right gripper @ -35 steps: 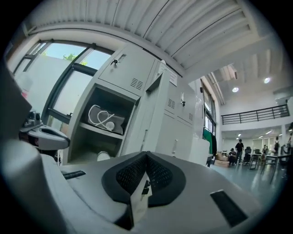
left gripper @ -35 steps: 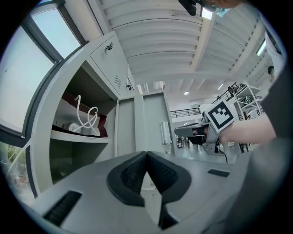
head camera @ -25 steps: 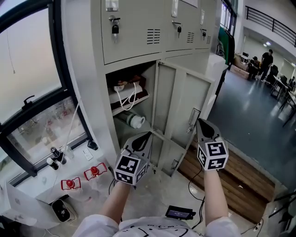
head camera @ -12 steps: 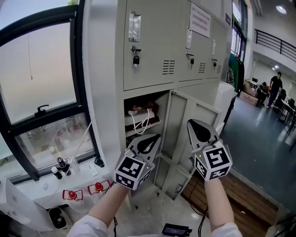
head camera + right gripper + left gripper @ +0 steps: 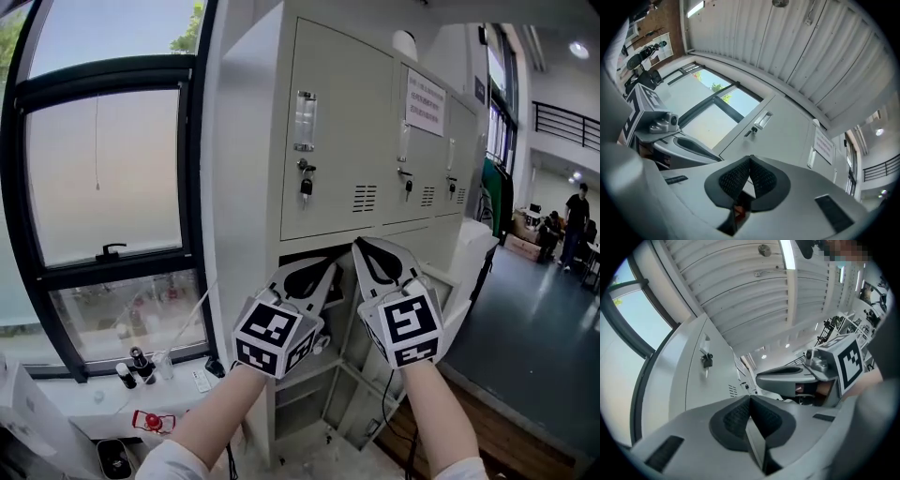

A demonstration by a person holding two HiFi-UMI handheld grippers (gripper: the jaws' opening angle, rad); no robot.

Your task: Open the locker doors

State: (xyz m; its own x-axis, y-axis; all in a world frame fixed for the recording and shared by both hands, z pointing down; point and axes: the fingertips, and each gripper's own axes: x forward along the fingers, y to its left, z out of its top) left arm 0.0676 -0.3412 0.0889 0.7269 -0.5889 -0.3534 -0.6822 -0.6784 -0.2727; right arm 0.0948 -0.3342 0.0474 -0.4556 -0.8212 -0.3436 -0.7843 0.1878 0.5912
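the top locker door [image 5: 337,141] is shut, with a key [image 5: 306,186] hanging in its lock. under it a low door [image 5: 361,398] stands open. just in front, the left gripper [image 5: 307,277] and right gripper [image 5: 380,261] are side by side, both pinched closed on nothing.

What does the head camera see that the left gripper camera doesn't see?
Only the head view shows the little bottles on the windowsill and the marker cube on the left gripper. Only the left gripper view shows the ceiling light. Both show the window, the key hanging in the closed top locker door, and the right gripper.
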